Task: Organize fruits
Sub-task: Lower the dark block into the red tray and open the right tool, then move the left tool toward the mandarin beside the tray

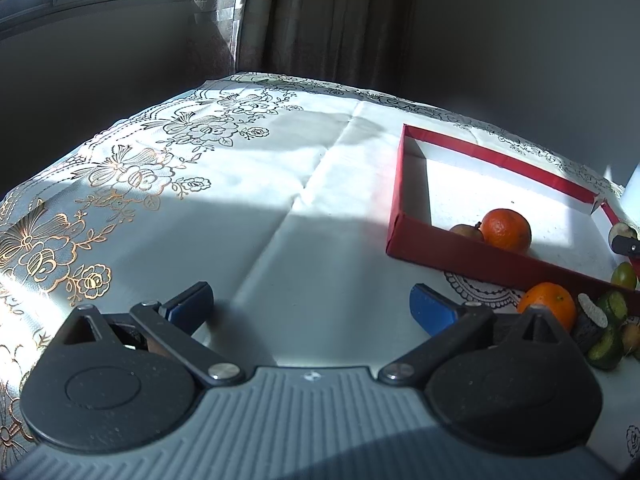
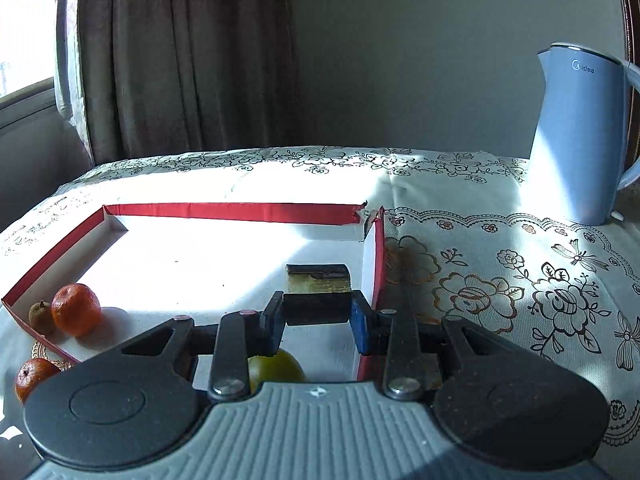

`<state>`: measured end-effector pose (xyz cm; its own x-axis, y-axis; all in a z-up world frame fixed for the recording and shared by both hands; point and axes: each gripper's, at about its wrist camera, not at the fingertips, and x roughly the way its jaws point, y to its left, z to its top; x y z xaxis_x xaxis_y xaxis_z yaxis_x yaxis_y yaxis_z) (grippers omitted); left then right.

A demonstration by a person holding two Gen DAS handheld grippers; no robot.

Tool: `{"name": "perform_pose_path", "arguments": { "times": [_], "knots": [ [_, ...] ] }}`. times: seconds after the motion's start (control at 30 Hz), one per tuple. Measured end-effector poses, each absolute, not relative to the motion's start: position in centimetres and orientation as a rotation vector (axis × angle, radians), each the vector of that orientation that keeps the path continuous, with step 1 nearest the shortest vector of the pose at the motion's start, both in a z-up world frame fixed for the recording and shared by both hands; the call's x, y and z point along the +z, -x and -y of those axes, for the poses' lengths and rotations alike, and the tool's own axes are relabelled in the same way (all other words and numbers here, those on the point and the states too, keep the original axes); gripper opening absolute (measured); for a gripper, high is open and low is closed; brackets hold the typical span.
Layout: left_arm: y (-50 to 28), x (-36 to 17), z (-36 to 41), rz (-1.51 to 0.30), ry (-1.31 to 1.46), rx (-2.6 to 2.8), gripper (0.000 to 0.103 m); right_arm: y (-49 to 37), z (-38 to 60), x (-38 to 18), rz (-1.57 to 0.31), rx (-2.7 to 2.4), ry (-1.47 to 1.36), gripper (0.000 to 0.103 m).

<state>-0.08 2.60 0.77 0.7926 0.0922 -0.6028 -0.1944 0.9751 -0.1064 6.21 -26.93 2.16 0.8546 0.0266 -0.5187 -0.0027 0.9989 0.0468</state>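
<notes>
Between the right claw fingers, a dark fruit chunk sits clamped above the red tray.

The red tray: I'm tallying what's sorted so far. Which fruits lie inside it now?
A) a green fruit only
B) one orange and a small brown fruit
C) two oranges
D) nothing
B: in the right wrist view one orange and a small brown fruit sit together in the near left corner of the red tray; the second orange lies outside.
</notes>
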Motion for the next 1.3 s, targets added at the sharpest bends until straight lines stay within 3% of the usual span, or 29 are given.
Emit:
{"name": "perform_pose_path", "arguments": {
  "times": [0.43,0.53,0.7,0.77,0.83,0.9,0.97,1.03,1.3],
  "knots": [
    [0.0,0.8,-2.5,-0.640,0.163,0.156,0.103,-6.6,27.0,1.6,-0.545,0.020,-0.055,0.033],
    [0.0,0.8,-2.5,-0.640,0.163,0.156,0.103,-6.5,27.1,1.7,-0.539,0.024,-0.063,0.039],
    [0.0,0.8,-2.5,-0.640,0.165,0.155,0.103,-5.8,27.9,2.3,-0.536,0.039,-0.129,0.040],
    [0.1,0.8,-2.5,-0.639,0.166,0.154,0.103,-4.7,28.5,3.2,-0.507,0.036,-0.158,0.046],
    [0.1,0.8,-2.5,-0.639,0.167,0.154,0.103,-3.2,29.3,4.0,-0.461,0.015,-0.187,0.068],
    [0.1,0.8,-2.5,-0.638,0.168,0.154,0.103,-1.7,30.1,4.5,-0.426,-0.007,-0.203,0.077],
    [0.1,0.8,-2.5,-0.638,0.169,0.154,0.103,0.0,30.8,4.5,-0.417,-0.041,-0.190,0.079],
    [0.1,0.8,-2.6,-0.637,0.171,0.154,0.103,1.1,31.4,3.8,-0.466,-0.083,-0.159,0.087],
    [0.6,1.1,-2.2,-0.598,0.149,0.115,0.103,1.7,34.0,0.4,-0.620,-0.170,-0.174,0.087]
  ]
}}
